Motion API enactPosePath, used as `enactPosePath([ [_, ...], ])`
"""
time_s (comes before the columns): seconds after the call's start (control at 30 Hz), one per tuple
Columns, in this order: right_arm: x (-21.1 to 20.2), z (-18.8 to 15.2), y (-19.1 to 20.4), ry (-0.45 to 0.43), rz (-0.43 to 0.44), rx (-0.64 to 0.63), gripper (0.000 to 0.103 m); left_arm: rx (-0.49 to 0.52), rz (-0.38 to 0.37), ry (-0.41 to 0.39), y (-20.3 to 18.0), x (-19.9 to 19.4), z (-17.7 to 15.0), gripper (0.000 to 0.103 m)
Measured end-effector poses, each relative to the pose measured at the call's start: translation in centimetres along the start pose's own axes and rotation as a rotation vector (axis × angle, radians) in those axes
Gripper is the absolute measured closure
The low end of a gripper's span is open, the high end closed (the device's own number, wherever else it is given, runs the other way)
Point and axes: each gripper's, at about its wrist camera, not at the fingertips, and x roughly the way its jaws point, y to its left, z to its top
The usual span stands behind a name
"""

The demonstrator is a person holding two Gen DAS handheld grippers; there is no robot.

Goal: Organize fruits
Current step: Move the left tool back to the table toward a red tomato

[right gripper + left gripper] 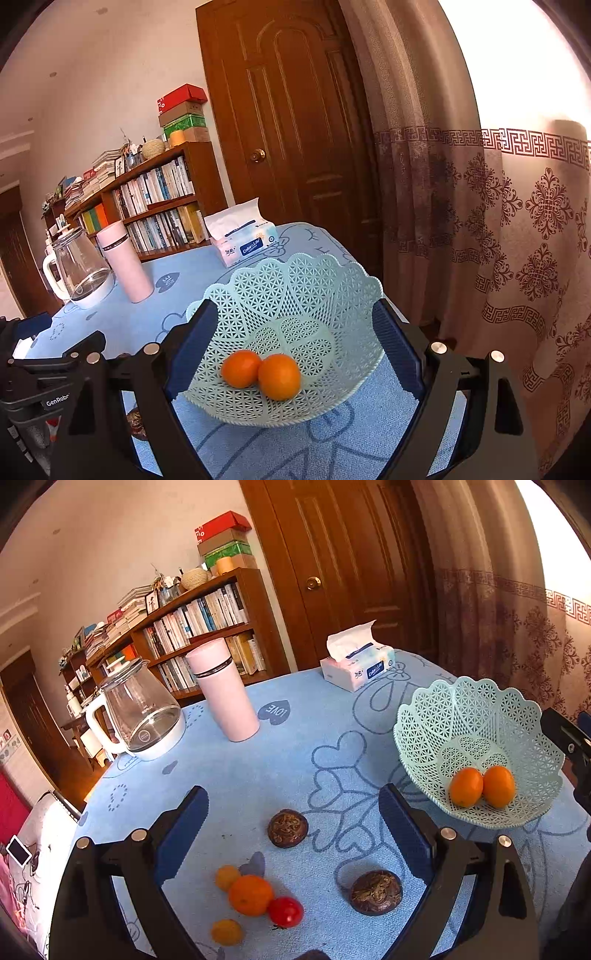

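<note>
Pale-green latticed plastic forms the scalloped fruit basket (295, 317), which sits on the blue heart-printed tablecloth (295, 757) with two round orange tangerines (262, 373) touching each other in its bowl. The right gripper (295, 339) hangs just in front of it, jaws spread wide either side of the basket's near rim and holding nothing. The left gripper (291, 819) is likewise wide open and empty, above the loose fruit: a third orange tangerine (250, 894), a red cherry tomato (285, 911) pressed against it, two small yellow tomatoes (226, 904) close by, and two dark brown wrinkled round fruits (288, 828) lying apart.

The cluster is the likely trouble. A jaw closing on the tangerine could nudge the tomatoes and send them rolling across the cloth, or squash the soft red one. The light basket may also slide or tip if the right gripper bumps its rim.
</note>
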Motion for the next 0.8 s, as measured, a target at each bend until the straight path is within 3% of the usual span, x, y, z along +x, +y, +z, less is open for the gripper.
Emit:
enactPosePath([
  [0.33, -1.1, -0.6, 2.7, 0.029, 0.114, -0.05, 0.016, -0.091, 0.055, 0.011, 5.6, -2.2, -1.9, 0.01],
  [0.8, -1.8, -2.1, 6.1, 0.109, 0.244, -0.103, 0.016, -0.261, 0.112, 0.123, 15.0, -3.4, -7.0, 0.01],
])
